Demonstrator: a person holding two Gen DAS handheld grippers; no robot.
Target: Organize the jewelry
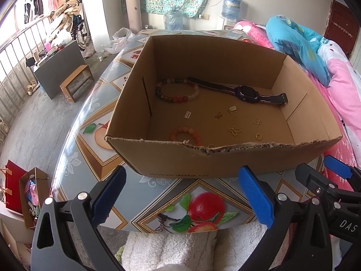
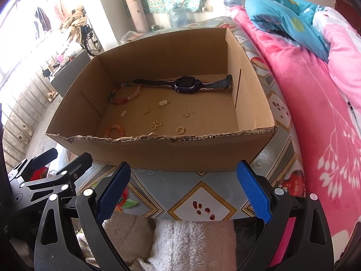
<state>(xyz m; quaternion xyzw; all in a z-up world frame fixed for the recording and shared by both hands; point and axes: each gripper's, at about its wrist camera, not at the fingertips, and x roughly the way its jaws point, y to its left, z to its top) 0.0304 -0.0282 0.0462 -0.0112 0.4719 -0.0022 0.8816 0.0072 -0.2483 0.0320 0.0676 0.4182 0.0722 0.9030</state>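
Both claws wait, released, near the box (image 1: 171, 162).
The watch (image 1: 246, 92) lies left-to-right at the far wall; right claw (image 2: 183, 194) is nearer than left claw (image 1: 182, 194).

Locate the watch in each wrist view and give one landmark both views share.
Left wrist: the watch lies along the far side of the box floor, right of centre, its strap end by the large bracelet.
Right wrist: the watch lies along the far side, about centre.
Shared landmark: the gold ring near the box's torn front wall.
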